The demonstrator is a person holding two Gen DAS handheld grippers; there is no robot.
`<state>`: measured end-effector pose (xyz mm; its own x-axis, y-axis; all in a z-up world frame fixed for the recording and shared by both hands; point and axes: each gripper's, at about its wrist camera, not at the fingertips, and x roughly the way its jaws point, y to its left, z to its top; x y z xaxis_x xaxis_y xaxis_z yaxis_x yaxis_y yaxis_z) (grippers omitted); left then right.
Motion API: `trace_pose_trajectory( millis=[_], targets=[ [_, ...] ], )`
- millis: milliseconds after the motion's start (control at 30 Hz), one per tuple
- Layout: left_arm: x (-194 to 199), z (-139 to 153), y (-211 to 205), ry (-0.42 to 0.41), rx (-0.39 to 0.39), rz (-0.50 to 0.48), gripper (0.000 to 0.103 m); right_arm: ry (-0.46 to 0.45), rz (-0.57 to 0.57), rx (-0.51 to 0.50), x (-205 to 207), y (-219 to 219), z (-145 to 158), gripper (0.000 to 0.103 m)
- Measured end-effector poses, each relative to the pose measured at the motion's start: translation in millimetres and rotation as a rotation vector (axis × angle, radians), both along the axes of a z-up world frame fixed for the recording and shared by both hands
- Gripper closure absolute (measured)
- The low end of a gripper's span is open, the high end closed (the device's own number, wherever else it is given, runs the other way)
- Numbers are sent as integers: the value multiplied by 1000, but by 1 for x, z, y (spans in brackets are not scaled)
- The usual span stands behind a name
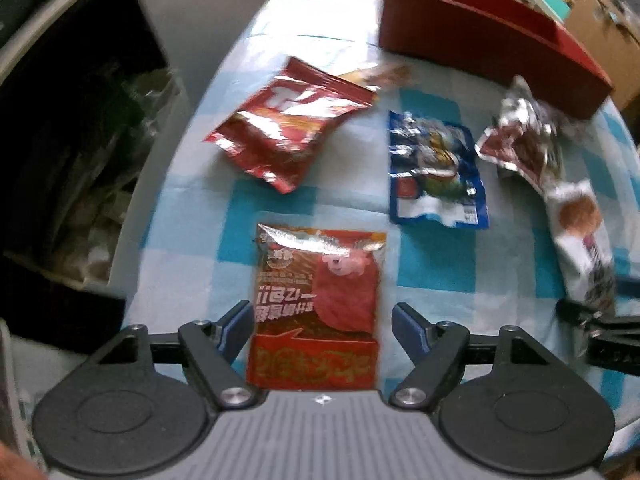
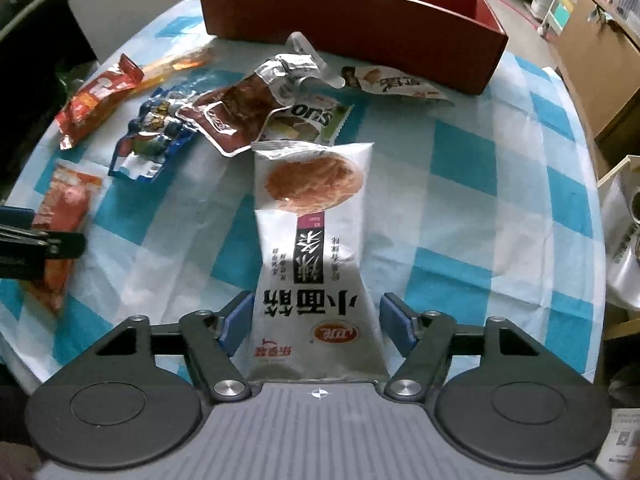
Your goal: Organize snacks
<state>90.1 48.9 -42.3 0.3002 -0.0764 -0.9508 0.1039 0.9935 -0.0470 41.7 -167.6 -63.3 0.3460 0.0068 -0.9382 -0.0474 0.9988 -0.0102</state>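
An orange-red snack packet lies flat on the blue-and-white checked tablecloth. My left gripper is open and straddles its lower half, with a small gap at the right pad. A long white snack packet lies between the fingers of my right gripper, which is open with its pads clear of the packet's edges. A red open box stands at the far side of the table. Both grippers point steeply down at the table.
Loose on the cloth lie a red packet, a blue packet, a brown-and-silver packet and a green-edged packet. Another packet rests by the box. The table edge drops off at the left, and cardboard boxes stand at the right.
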Motion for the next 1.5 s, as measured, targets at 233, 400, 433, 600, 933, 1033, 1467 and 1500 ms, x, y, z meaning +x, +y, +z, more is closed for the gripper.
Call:
trace_pose_trajectory(
  millis=[233,400,433,600,933,1033,1467,1500],
  targets=[
    [8,14,-11,-38,59,-18,33,40,-35,21,9,-18,-10,0],
    [5,8,-20,-43,97,-64,33,32,-39,21,8,-13,-12,0],
    [4,5,-22,-40,110,-78,33,26,-34,23,9,-14,-12,0],
    [6,-11,-35,-53,140,-115,30,-1,-44,27,2,-16,-11,0],
    [34,-15,-30,-71,45,-130,26,-63,-17,31,21,-3,1,25],
    [29,-11,-29,-54,49,-162,26,-61,4,27,23,-3,2,27],
    [-4,-16,-16,-54,63,-71,27,-97,38,43,9,5,-9,0],
    [-2,-16,-16,-54,62,-66,29,-97,27,48,9,3,-8,2]
  ],
)
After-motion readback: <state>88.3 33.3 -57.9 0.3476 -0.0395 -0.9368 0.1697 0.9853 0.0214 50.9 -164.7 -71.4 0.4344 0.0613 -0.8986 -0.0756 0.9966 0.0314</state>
